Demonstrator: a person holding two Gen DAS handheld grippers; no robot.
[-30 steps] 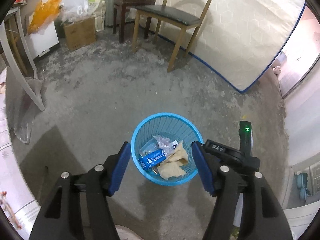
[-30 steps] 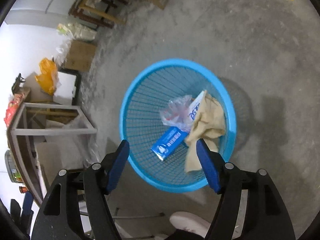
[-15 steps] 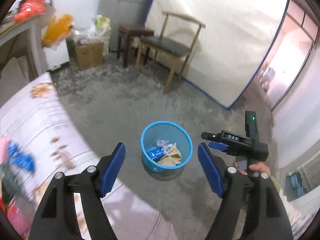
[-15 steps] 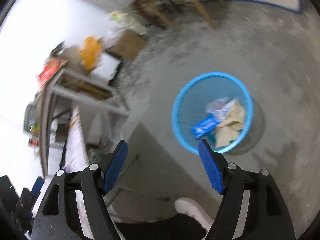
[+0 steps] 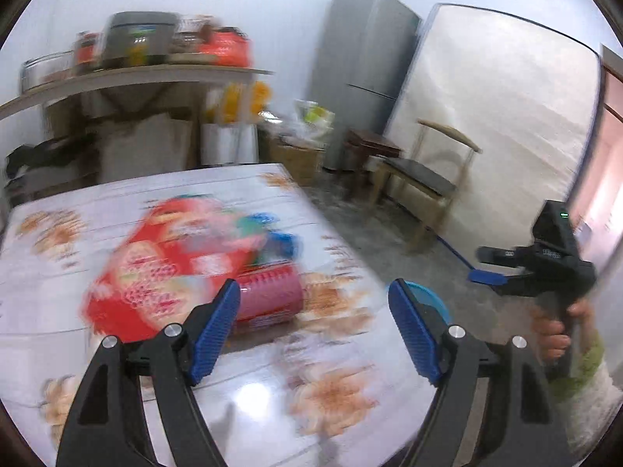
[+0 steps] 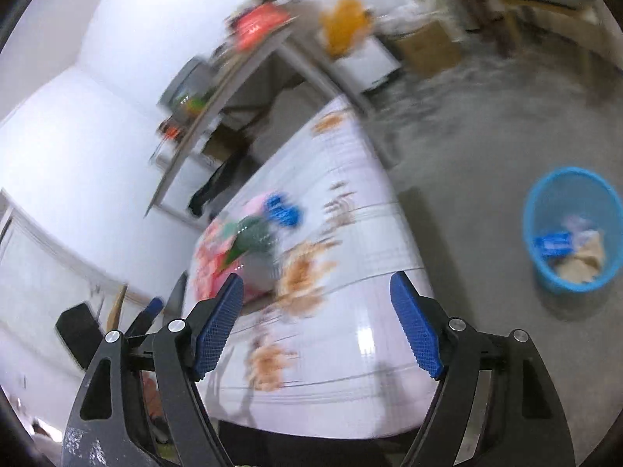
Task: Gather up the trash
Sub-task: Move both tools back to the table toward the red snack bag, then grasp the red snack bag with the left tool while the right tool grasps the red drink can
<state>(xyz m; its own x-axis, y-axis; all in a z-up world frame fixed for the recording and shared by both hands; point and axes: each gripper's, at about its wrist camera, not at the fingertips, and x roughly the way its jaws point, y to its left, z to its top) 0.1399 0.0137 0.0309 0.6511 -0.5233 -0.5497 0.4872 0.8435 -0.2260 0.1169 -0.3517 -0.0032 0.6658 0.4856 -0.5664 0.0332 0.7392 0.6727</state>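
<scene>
Both views are blurred by motion. My left gripper (image 5: 311, 327) is open and empty above a table (image 5: 272, 389) with a white flowered cloth. A pile of trash lies ahead of it: a red wrapper (image 5: 155, 264), a pink can-like piece (image 5: 268, 299) and blue bits (image 5: 284, 241). My right gripper (image 6: 315, 323) is open and empty over the table's near part; the same pile (image 6: 241, 249) shows to its upper left. The blue trash basket (image 6: 572, 229) stands on the floor at right, holding a blue box and tan cloth. Its rim (image 5: 432, 303) peeks behind the left gripper's right finger.
A shelf table (image 5: 128, 74) with jars and bags stands behind the table. A grey fridge (image 5: 362, 74), a wooden chair (image 5: 424, 183), a stool (image 5: 370, 148) and a cardboard box (image 5: 300, 155) stand along the far wall. The floor (image 6: 486, 136) is grey concrete.
Both grippers have swung up and away from the blue basket to the table with the trash pile. Both stay open and empty.
</scene>
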